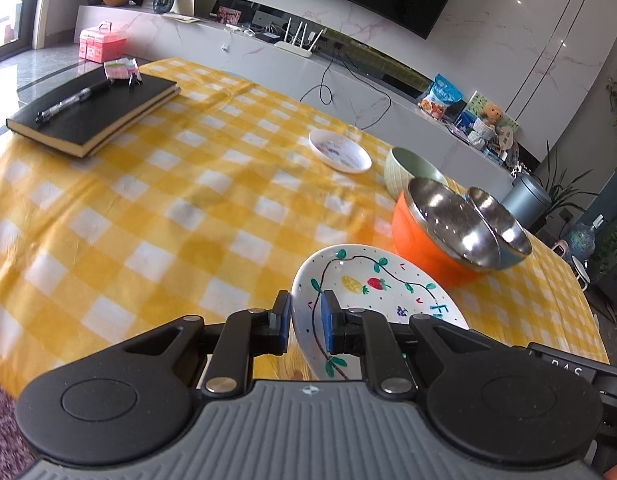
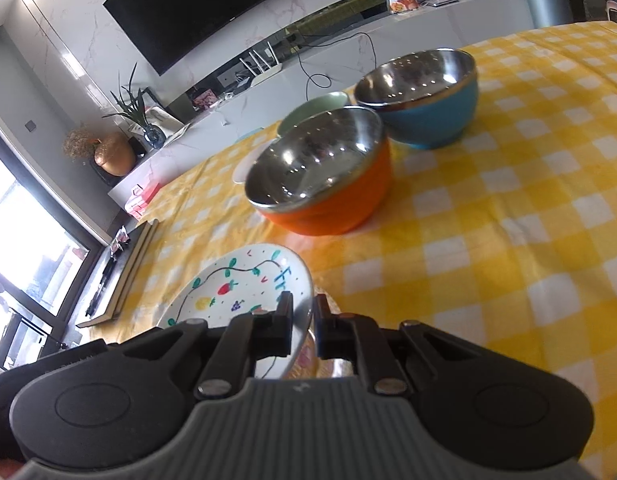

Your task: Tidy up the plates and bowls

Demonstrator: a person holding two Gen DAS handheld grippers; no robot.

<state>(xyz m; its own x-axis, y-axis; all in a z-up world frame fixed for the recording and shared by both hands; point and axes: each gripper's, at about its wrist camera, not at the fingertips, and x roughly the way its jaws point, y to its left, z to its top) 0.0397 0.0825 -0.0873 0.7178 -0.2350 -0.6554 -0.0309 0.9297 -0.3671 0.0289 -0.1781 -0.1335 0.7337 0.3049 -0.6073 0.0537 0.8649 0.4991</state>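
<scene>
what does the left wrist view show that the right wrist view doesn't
Only the left wrist view: a pen lying on the black notebook and the whole small white plate.

Only the right wrist view: the blue bowl in full, standing apart from the orange bowl.

Both: the painted fruit plate, clamped at opposite rims by the left gripper and right gripper, plus the orange, blue and green bowls on the yellow checked cloth.

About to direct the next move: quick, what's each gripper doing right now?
Left gripper: shut on the rim of the painted fruit plate.
Right gripper: shut on the opposite rim of the same plate.
</scene>
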